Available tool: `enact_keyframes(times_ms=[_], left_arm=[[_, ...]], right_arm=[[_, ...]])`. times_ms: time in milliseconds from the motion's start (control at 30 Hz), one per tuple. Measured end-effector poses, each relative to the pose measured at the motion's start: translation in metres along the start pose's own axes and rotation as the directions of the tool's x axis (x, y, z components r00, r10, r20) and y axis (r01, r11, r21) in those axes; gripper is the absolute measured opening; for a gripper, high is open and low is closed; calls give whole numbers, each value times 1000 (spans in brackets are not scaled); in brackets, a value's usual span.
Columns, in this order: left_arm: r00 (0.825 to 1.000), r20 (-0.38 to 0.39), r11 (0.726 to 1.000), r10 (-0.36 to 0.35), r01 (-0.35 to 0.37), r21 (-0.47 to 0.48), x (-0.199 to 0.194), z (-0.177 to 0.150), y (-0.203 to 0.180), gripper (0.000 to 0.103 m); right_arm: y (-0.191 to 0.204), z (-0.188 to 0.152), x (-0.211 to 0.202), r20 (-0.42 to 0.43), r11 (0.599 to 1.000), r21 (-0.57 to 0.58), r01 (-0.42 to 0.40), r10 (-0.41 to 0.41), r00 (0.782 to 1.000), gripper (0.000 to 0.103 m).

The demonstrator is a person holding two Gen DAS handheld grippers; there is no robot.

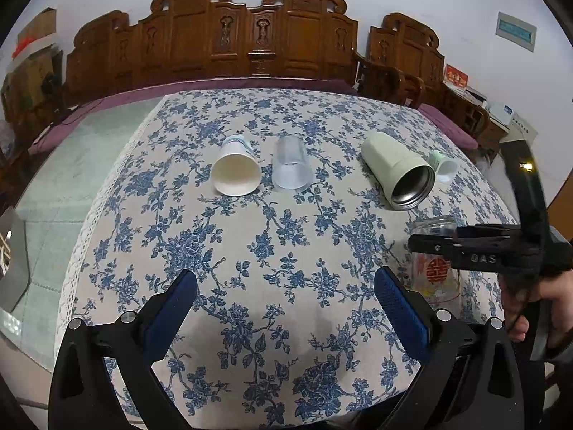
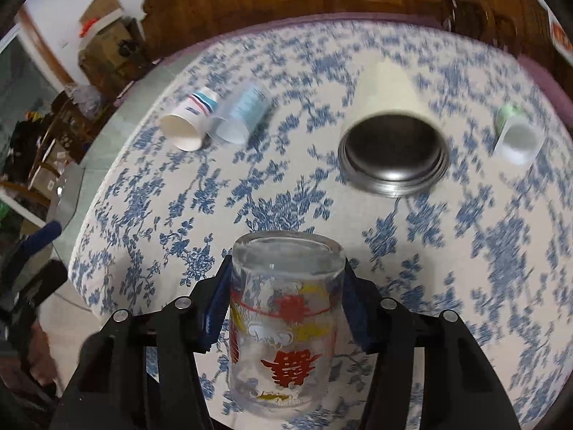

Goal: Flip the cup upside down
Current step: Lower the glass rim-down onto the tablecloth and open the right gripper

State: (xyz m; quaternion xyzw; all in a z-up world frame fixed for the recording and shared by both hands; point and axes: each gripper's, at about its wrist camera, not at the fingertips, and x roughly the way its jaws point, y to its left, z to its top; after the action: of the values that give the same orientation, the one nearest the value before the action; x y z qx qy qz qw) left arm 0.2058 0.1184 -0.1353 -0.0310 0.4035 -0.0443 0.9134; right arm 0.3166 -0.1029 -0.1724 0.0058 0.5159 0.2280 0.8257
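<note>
A clear glass cup (image 2: 284,322) with red and yellow print stands between the blue pads of my right gripper (image 2: 286,308), which is shut on it; its thick base points up, mouth down, at the table's near right. In the left wrist view the same glass (image 1: 435,272) shows behind the right gripper (image 1: 426,245), close to the cloth. My left gripper (image 1: 286,297) is open and empty above the near middle of the floral tablecloth (image 1: 250,236).
Lying on their sides farther back are a white paper cup (image 1: 236,170), a clear plastic cup (image 1: 290,168), a pale green steel flask (image 1: 397,173) and a small green-white cup (image 1: 444,166). Carved wooden chairs (image 1: 250,36) stand behind the table.
</note>
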Motion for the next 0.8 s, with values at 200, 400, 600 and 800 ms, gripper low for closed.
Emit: enact_keyframes(times_ms=[200,400,600,800], left_arm=[[1000,0,1000,-6,6,11,-1,-1,-5,95],[1000,4,1000,-8,8,13,-2,0,-6,95],[1000,10,1000,-6,6,12,-4,0,-6,95],[1000,16,1000,-7,7,15,-6,1,-7,95]], right_arm=[[12,-2,-16,91,990,-121,78,-67,994,58],[22,2,-15,136,976,-182,116,-91,986,58],[30,5,-7,121,976,-192,104,-81,989,58],[34,2,-1,110,981,-181,74,-54,992,59]])
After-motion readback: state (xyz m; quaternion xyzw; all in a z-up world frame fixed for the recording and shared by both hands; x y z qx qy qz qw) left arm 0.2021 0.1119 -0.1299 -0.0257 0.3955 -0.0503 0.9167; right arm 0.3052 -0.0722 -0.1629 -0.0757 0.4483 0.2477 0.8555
